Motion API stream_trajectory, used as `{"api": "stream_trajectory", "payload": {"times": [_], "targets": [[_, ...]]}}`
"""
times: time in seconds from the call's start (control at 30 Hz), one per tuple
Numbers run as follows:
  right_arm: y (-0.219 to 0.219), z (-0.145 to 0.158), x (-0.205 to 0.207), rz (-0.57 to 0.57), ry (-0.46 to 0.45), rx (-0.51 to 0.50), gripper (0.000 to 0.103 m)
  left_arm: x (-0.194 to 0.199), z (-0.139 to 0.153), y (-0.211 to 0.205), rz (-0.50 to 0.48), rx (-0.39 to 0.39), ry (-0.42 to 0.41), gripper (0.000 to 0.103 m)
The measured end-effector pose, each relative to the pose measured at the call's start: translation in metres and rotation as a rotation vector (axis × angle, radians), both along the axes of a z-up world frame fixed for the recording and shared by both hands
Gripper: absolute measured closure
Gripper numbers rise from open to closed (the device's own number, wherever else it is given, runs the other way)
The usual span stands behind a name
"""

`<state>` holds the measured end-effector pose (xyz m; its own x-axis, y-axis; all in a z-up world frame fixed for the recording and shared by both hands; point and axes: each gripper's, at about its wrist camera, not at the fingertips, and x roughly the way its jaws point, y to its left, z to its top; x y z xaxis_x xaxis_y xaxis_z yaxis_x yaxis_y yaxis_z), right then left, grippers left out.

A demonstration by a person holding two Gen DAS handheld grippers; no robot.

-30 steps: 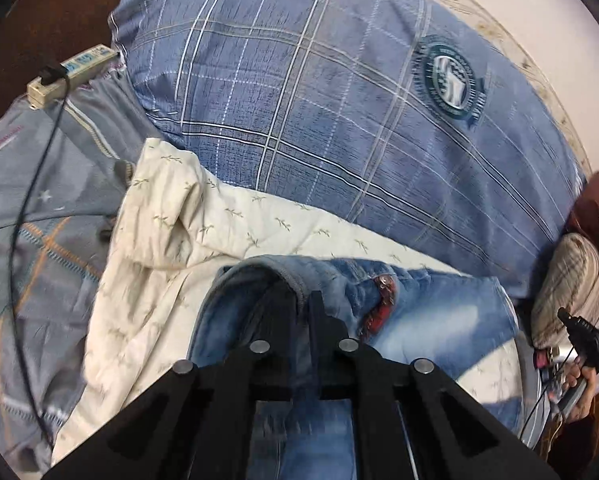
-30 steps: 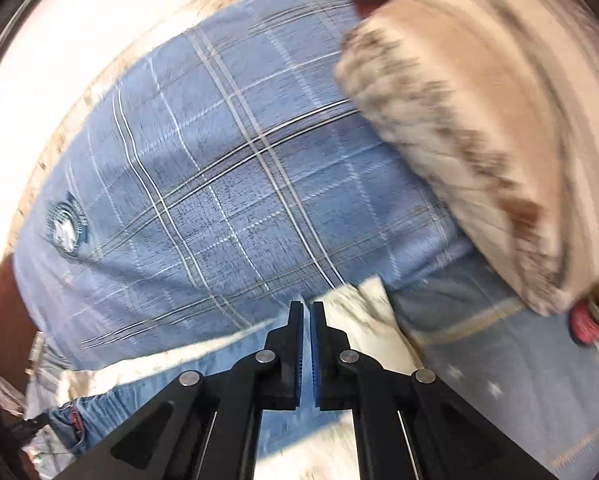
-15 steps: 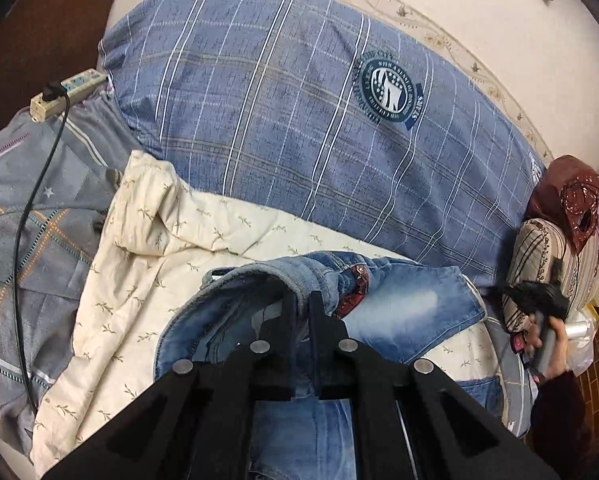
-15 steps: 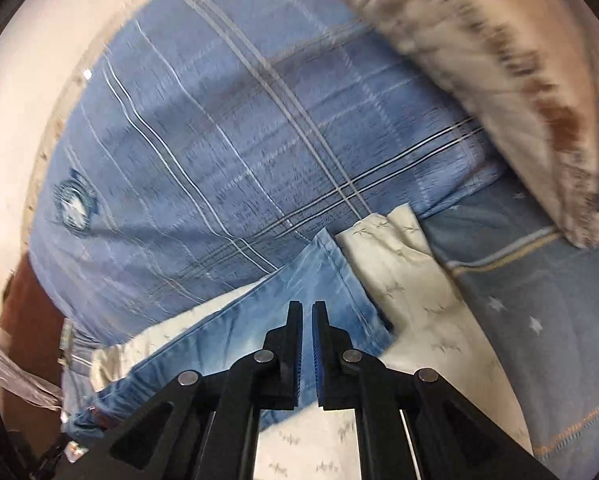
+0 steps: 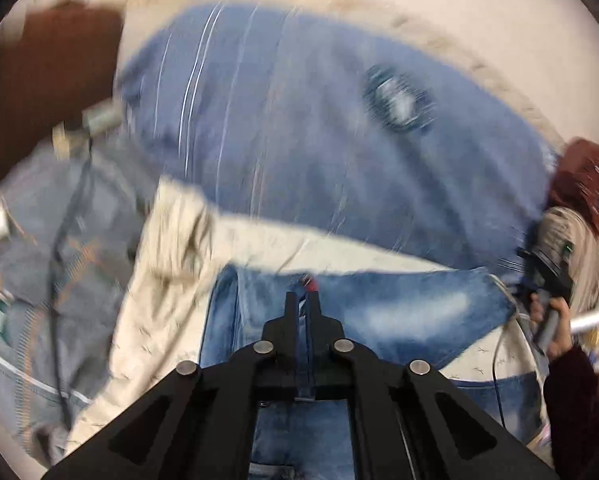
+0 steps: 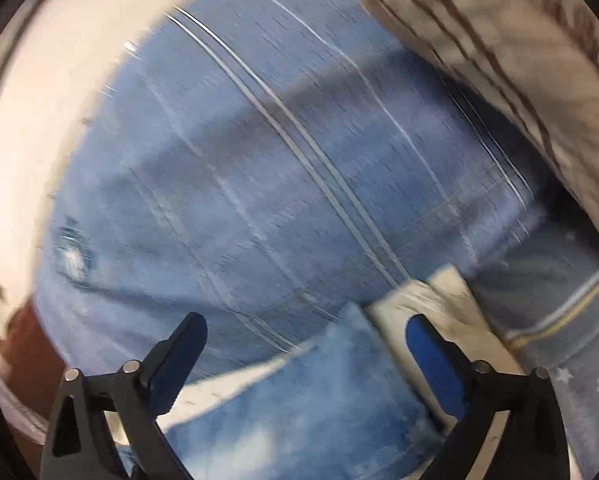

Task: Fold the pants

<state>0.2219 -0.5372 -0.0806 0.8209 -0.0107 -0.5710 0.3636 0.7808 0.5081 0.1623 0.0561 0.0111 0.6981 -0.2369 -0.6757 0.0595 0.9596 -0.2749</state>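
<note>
Here the left gripper [image 5: 303, 300] is clamped on the waist of the jeans [image 5: 399, 312], which lie folded on a cream quilt [image 5: 167, 280]. The right gripper [image 6: 305, 332] has just been opening and stands wide over the jeans' far end, gripping nothing. A blue plaid pillow [image 6: 299, 160] lies beyond.

Domestic bedroom. A bed carries a large blue plaid quilt [image 5: 307, 152] as its main bulk; a cream sprigged blanket [image 5: 167, 280] lies just in front of the quilt, grey-blue bedding [image 5: 59, 240] to its left, a striped pillow [image 6: 519, 60] at its right end. A pale wall [image 5: 419, 8] stands behind the quilt.
</note>
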Motion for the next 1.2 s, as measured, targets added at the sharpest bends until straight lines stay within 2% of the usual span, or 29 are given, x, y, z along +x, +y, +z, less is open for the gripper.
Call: {"api": "stream_trajectory", "payload": {"times": [0.03,0.07,0.1,0.17,0.23,0.3,0.33,0.4,0.43,0.67,0.77,0.87,1.07,1.13,1.17,1.2], "targets": [[0.000,0.000,0.002,0.006,0.018,-0.015,0.003,0.023,-0.016,0.012,0.049,0.002,0.076,0.089],[0.001,0.000,0.007,0.010,0.058,-0.033,0.003,0.047,-0.033,0.024,0.093,0.013,0.156,0.079],[0.000,-0.001,0.013,0.024,0.094,-0.041,0.006,0.066,-0.048,0.033,0.117,0.011,0.208,0.079],[0.000,-0.004,0.023,0.059,0.148,-0.052,0.014,0.093,-0.069,0.045,0.139,-0.007,0.270,0.079],[0.001,-0.006,0.035,0.083,0.211,-0.081,0.028,0.121,-0.088,0.048,0.120,-0.033,0.340,0.073],[0.002,-0.008,0.046,0.103,0.243,-0.094,0.030,0.140,-0.104,0.048,0.158,-0.048,0.397,0.067],[0.003,-0.009,0.051,0.108,0.254,-0.101,0.030,0.146,-0.109,0.044,0.148,-0.064,0.409,0.066],[0.005,-0.013,0.061,0.121,0.269,-0.093,0.030,0.154,-0.118,0.031,0.100,-0.086,0.440,0.055],[0.005,-0.015,0.063,0.121,0.273,-0.086,0.030,0.160,-0.122,0.026,0.103,-0.096,0.454,0.055],[-0.006,-0.018,0.072,0.131,0.274,-0.020,0.030,0.189,-0.142,0.009,0.098,-0.152,0.481,0.056],[-0.013,-0.018,0.081,0.155,0.310,-0.039,0.030,0.193,-0.142,0.000,0.066,-0.152,0.446,0.083],[-0.018,-0.027,0.096,0.169,0.368,-0.083,0.030,0.191,-0.139,-0.007,0.056,-0.132,0.412,0.087],[-0.018,-0.053,0.127,0.184,0.425,-0.101,0.030,0.186,-0.128,-0.010,0.067,-0.134,0.366,0.090],[-0.010,-0.064,0.137,0.180,0.464,-0.166,0.032,0.181,-0.119,-0.008,0.072,-0.143,0.343,0.091],[-0.005,-0.068,0.140,0.182,0.475,-0.205,0.039,0.178,-0.113,-0.007,0.072,-0.147,0.329,0.092],[0.002,-0.069,0.142,0.199,0.478,-0.245,0.079,0.174,-0.106,-0.005,0.070,-0.156,0.312,0.093]]}}
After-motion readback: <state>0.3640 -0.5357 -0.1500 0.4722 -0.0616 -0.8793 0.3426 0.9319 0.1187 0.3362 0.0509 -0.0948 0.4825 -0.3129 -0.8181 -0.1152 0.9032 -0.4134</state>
